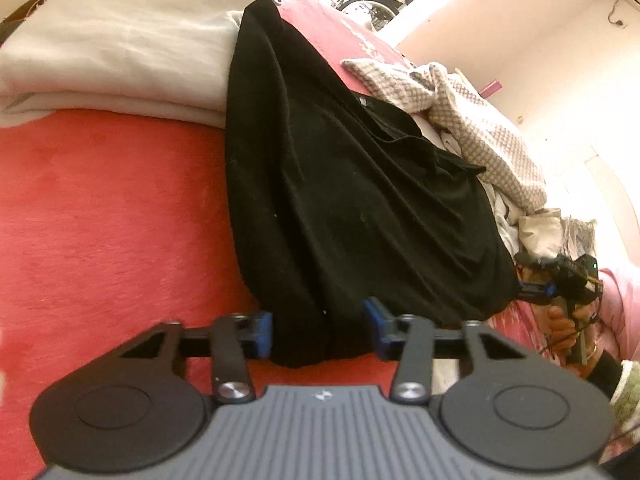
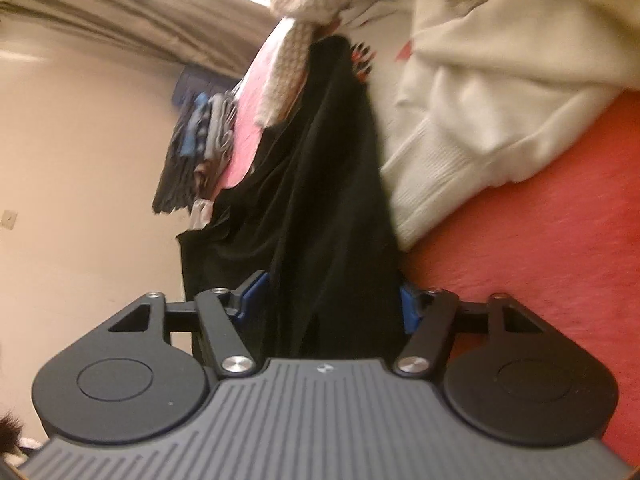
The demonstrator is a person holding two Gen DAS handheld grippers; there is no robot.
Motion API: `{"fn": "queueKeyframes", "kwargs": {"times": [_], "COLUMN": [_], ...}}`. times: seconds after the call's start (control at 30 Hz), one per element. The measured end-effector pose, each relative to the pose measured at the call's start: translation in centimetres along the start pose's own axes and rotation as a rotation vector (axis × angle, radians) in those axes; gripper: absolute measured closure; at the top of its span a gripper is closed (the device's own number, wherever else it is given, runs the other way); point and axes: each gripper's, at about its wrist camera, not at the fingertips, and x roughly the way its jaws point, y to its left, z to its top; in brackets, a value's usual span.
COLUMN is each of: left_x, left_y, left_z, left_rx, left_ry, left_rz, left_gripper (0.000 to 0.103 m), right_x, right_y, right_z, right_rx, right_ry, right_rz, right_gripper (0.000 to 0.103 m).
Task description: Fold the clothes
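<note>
The red bed cover (image 1: 100, 220) is my landmark, and across it lies the black garment (image 1: 340, 184), one end draped against the folded beige blanket (image 1: 120, 52), the other gathered toward me.

My left tongs (image 1: 319, 330) reach low over the red cover, level with it, blue pads partly open with a bunched hem of the black garment sitting between them; I cannot tell whether the pads actually pinch it. My right tongs (image 2: 330, 300) are rolled sideways, so the red cover stands up the right of that view, and their pads (image 2: 409, 307) straddle a hanging fold of the same garment (image 2: 320, 200), wide apart around the cloth rather than closed flat.

Only the left wrist view shows my other hand (image 1: 564, 322) gripping the right tool at the garment's far corner, plus the checked cloth (image 1: 460, 120) heaped beyond the black fabric. Only the right wrist view shows the cream knit sweater (image 2: 500, 100) lying on the red cover just beside the garment, and the striped clothes (image 2: 200, 148) hanging off the bed's edge.
</note>
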Motion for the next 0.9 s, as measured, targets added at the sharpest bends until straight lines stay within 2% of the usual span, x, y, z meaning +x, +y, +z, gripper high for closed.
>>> {"fn": "queueKeyframes", "kwargs": {"times": [0.03, 0.07, 0.13, 0.2, 0.27, 0.37, 0.5, 0.6, 0.77, 0.87, 0.9], "left_x": [0.1, 0.3, 0.5, 0.8, -0.1, -2.7, -5.5, -7.0, -8.5, -7.3, -6.6], "left_y": [-0.1, -0.2, -0.3, -0.5, -0.5, -0.9, -1.6, -1.9, -2.3, -2.1, -1.9], "left_z": [0.0, 0.1, 0.1, 0.2, 0.0, -0.8, -3.3, -5.9, -10.9, -13.0, -13.5], "left_rx": [-0.003, -0.007, -0.014, -0.021, -0.042, -0.058, -0.003, 0.011, -0.010, 0.051, 0.077], "left_ry": [-0.002, -0.004, -0.008, -0.012, -0.026, -0.020, 0.093, 0.190, 0.373, 0.442, 0.460], "left_rz": [-0.003, -0.006, -0.013, -0.019, -0.054, -0.111, -0.105, -0.115, -0.134, -0.087, -0.062], "left_gripper": [0.079, 0.082, 0.090, 0.092, 0.094, 0.094, 0.094, 0.094, 0.094, 0.091, 0.087], "right_x": [0.2, 0.4, 0.8, 1.1, 0.5, -1.8, -5.1, -7.6, -11.0, -12.2, -12.1], "right_y": [0.2, 0.4, 0.6, 0.9, 1.8, 3.4, 5.1, 5.5, 5.4, 4.9, 4.5], "right_z": [-0.2, -0.4, -0.8, -1.2, -1.7, -2.6, -4.7, -7.4, -13.6, -17.0, -17.9], "right_rx": [-0.006, -0.014, -0.020, -0.023, -0.057, -0.094, -0.133, -0.131, -0.084, -0.051, -0.051], "right_ry": [0.006, 0.010, 0.022, 0.022, -0.004, -0.049, -0.057, -0.023, 0.097, 0.174, 0.194], "right_rz": [-0.004, -0.011, -0.031, -0.053, -0.052, -0.003, 0.033, 0.023, -0.031, -0.084, -0.125], "right_gripper": [0.052, 0.056, 0.082, 0.095, 0.097, 0.098, 0.098, 0.098, 0.098, 0.098, 0.097]}}
